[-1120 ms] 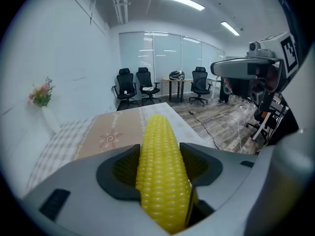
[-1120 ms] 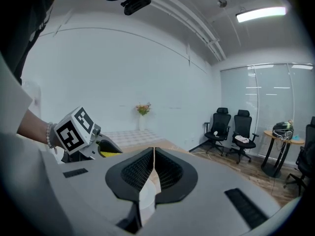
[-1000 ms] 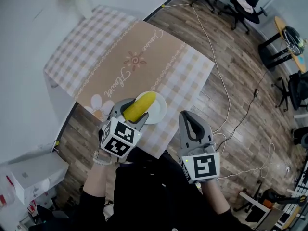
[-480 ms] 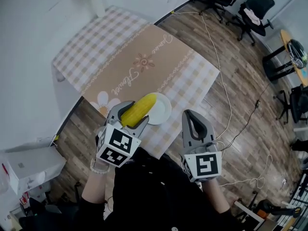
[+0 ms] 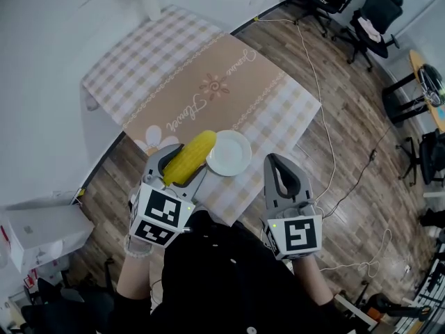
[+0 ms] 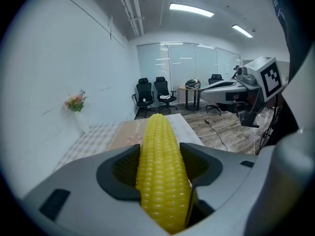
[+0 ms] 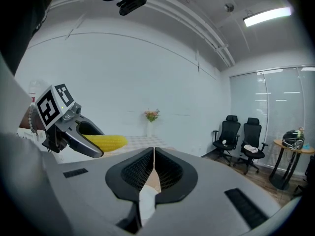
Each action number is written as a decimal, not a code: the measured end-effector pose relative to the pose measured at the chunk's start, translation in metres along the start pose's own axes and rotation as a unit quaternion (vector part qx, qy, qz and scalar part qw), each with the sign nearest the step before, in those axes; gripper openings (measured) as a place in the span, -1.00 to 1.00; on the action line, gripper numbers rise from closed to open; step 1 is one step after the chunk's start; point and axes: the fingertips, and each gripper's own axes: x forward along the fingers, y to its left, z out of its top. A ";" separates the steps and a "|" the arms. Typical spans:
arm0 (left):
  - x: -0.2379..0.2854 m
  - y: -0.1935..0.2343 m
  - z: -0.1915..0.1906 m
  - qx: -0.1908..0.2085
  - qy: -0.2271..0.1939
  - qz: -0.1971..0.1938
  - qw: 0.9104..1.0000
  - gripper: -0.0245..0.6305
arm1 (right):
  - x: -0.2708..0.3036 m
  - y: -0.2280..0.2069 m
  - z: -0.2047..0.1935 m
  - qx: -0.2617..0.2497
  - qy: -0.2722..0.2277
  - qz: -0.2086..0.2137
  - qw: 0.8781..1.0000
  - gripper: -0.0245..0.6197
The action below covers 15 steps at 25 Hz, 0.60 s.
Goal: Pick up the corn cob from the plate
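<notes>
Matt plastic, woven cloth, grained wood
The left gripper point(image 6: 162, 154) is matt grey plastic with mesh-textured pads point(image 6: 123, 168); corn cob point(image 6: 160, 181) bumpy, faintly glossy; plate point(image 5: 233, 155) smooth; tablecloth point(image 5: 139, 68) cloth; floor point(image 5: 348, 103) wood.

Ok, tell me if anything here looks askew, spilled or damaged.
Nothing stands out. The corn cob sits lengthwise in the left gripper, the plate lies flat and bare on the table, nothing spilled.

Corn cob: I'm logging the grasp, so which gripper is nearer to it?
Left. The left gripper is shut on the corn cob; the right gripper, shut and empty, sits apart to its right.
</notes>
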 end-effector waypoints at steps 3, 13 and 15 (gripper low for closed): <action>-0.009 0.004 0.007 0.003 -0.009 0.008 1.000 -0.14 | 0.000 0.004 0.001 -0.001 0.000 0.004 1.000 -0.79; -0.023 0.010 0.012 0.000 -0.021 0.021 1.000 -0.14 | 0.002 0.017 0.004 -0.009 -0.002 0.019 1.000 -0.79; -0.024 0.011 0.013 0.000 -0.022 0.024 0.999 -0.14 | 0.001 0.018 0.004 -0.009 -0.002 0.020 1.000 -0.79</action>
